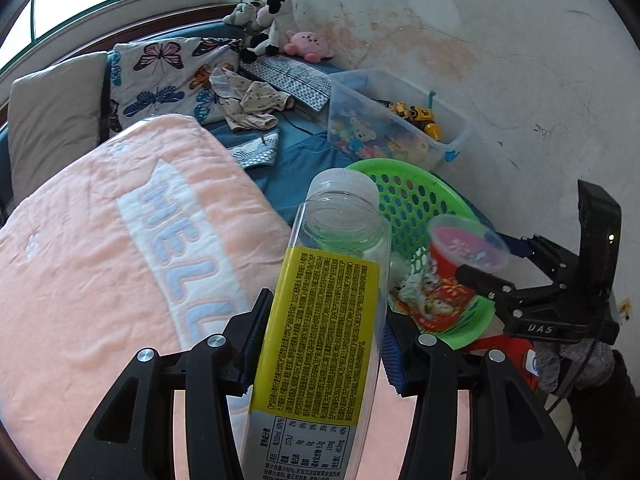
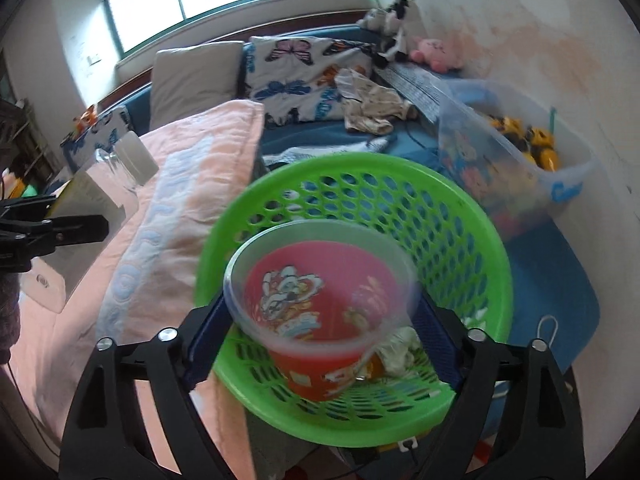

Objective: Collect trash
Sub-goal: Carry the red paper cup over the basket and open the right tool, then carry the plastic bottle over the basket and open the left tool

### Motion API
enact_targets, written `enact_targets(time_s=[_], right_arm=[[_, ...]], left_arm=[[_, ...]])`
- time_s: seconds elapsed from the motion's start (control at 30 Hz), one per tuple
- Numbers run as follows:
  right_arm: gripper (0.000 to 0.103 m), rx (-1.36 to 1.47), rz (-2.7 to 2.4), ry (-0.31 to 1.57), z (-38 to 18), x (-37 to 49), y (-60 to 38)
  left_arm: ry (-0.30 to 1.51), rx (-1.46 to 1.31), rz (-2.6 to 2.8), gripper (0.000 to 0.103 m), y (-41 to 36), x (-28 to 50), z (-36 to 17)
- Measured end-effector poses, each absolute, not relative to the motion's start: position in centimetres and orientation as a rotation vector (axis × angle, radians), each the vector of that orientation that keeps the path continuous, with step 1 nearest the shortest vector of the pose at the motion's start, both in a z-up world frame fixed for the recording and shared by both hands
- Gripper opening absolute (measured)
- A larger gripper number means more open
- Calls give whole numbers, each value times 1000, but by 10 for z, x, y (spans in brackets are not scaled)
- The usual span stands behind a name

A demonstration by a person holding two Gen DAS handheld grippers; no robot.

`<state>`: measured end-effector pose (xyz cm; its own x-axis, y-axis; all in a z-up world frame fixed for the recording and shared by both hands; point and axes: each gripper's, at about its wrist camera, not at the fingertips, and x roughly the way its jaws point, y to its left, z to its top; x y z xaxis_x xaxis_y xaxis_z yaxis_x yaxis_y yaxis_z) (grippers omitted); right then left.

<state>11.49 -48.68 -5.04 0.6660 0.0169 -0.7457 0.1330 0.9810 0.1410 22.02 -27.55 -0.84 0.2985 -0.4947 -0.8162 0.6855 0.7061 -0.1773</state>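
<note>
My left gripper (image 1: 320, 344) is shut on an empty clear plastic bottle (image 1: 324, 312) with a yellow label and white cap, held above the pink blanket, just left of the green perforated basket (image 1: 404, 196). My right gripper (image 2: 320, 340) is shut on a red cartoon-printed plastic cup (image 2: 320, 312) and holds it over the green basket (image 2: 460, 232). Crumpled white paper (image 2: 396, 350) lies inside the basket. The cup (image 1: 460, 268) and right gripper (image 1: 492, 284) also show in the left wrist view. The bottle (image 2: 116, 176) and left gripper (image 2: 76, 228) show at the left of the right wrist view.
A pink blanket (image 1: 100, 264) covers the bed at left. A clear toy bin (image 1: 384, 120) stands behind the basket by the stained wall. Butterfly pillow (image 1: 168, 76), crumpled clothes (image 1: 252, 104) and plush toys (image 1: 276, 20) lie further back. A blue mat (image 2: 552, 280) lies under the basket.
</note>
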Motion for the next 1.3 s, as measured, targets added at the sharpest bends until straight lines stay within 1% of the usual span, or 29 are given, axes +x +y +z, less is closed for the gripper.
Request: enact_targets(time_s=[0.4, 0.63, 0.8, 1.0, 1.23, 1.27, 1.3], right_arm=[[91, 262, -138, 790, -45, 76, -516], [91, 331, -166, 760, -45, 48, -530], [91, 357, -184, 747, -47, 34, -535], [91, 374, -191, 731, -45, 26, -538], [91, 386, -197, 717, -46, 15, -539], [91, 388, -196, 716, -46, 14, -539], [91, 390, -197, 715, -46, 13, -539]], left_arm=[[1036, 193, -868, 48, -343, 214, -19], [1075, 192, -883, 48, -378, 215, -36], [1089, 205, -882, 48, -393, 215, -43], [1090, 157, -890, 48, -408, 220, -43], [1136, -6, -914, 48, -412, 230, -53], [1142, -14, -913, 49, -412, 230, -55], [1151, -16, -912, 52, -411, 229, -56]])
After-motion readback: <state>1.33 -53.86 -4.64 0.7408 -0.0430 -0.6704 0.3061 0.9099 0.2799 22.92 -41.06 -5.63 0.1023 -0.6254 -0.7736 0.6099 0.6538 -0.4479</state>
